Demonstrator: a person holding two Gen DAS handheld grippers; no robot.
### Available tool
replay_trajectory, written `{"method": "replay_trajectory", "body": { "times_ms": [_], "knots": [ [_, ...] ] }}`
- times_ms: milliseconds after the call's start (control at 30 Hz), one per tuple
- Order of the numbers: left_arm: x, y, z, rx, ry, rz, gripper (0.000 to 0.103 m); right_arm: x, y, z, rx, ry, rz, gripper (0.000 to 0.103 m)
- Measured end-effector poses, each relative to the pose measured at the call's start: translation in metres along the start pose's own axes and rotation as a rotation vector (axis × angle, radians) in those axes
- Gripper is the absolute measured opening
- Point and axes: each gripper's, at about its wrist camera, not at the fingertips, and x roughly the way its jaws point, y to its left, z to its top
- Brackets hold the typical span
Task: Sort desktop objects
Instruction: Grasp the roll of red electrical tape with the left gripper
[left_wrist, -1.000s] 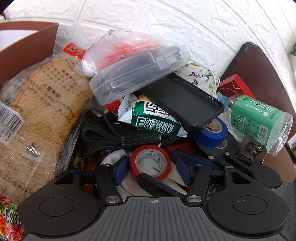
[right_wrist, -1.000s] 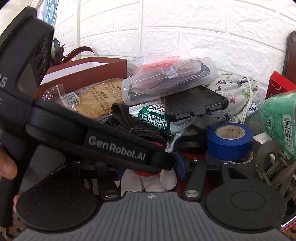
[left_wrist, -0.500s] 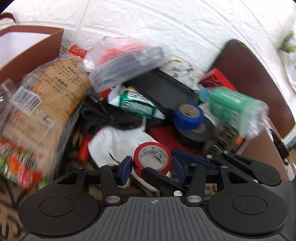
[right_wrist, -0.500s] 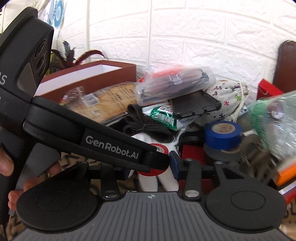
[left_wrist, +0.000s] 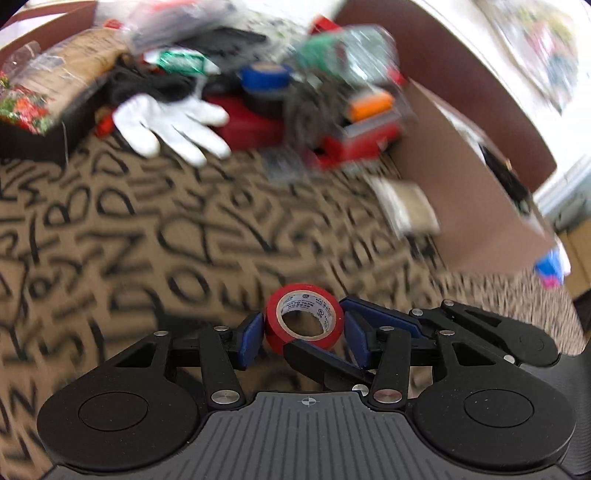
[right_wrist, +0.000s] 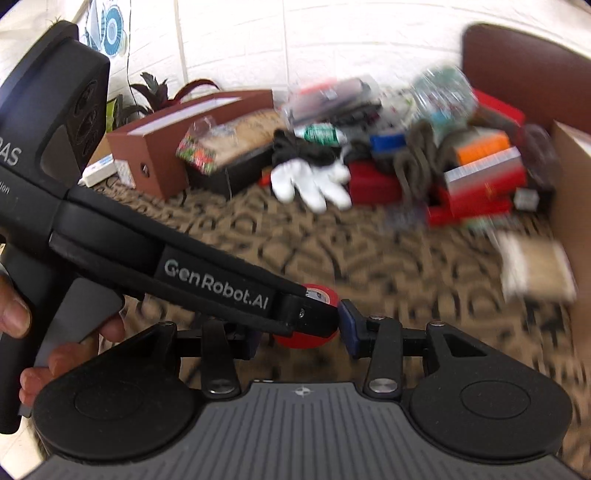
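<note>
Left gripper (left_wrist: 304, 332) has the red tape roll (left_wrist: 303, 320) pinched between its blue pads, above the patterned cloth (left_wrist: 184, 240). Right gripper (right_wrist: 301, 332) crowds in, pads closed against that same roll; two grips fighting could twist it loose, short of the cardboard box (left_wrist: 472, 192).

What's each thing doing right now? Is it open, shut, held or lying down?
Red tape roll: held, standing on its edge.
Left gripper: shut on the red tape roll.
Right gripper: around the same roll; can't tell if it is gripping.
White glove: lying flat, fingers spread.
Brown box: open at the top.
</note>
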Motion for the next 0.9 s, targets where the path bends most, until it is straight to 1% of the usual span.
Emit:
{"method": "replay_trajectory", "body": {
  "times_ms": [133, 267, 333, 400, 433, 600, 900],
  "knots": [
    [-0.001, -0.023, -0.025, 0.027, 0.043, -0.015, 0.063, -0.029, 0.002, -0.028, 0.031, 0.016, -0.010, 0.049],
    [0.000, -0.045, -0.043, 0.084, 0.054, -0.019, 0.065, -0.052, 0.000, -0.049, 0.067, 0.023, -0.024, 0.051],
    [0.000, -0.052, -0.049, 0.116, 0.044, -0.009, 0.076, -0.059, -0.004, -0.056, 0.094, 0.012, -0.028, 0.054],
    [0.002, -0.054, -0.051, 0.107, 0.041, -0.024, 0.082, -0.061, -0.007, -0.059, 0.117, 0.010, -0.032, 0.056],
    [0.001, -0.055, -0.051, 0.101, 0.039, -0.026, 0.084, -0.061, -0.007, -0.061, 0.122, 0.013, -0.038, 0.056],
    [0.000, -0.058, -0.053, 0.115, 0.035, -0.008, 0.085, -0.059, -0.006, -0.065, 0.118, 0.011, -0.046, 0.058],
    [0.005, -0.057, -0.047, 0.123, 0.045, 0.001, 0.081, -0.052, -0.007, -0.060, 0.114, 0.004, -0.048, 0.058]
  ]
}}
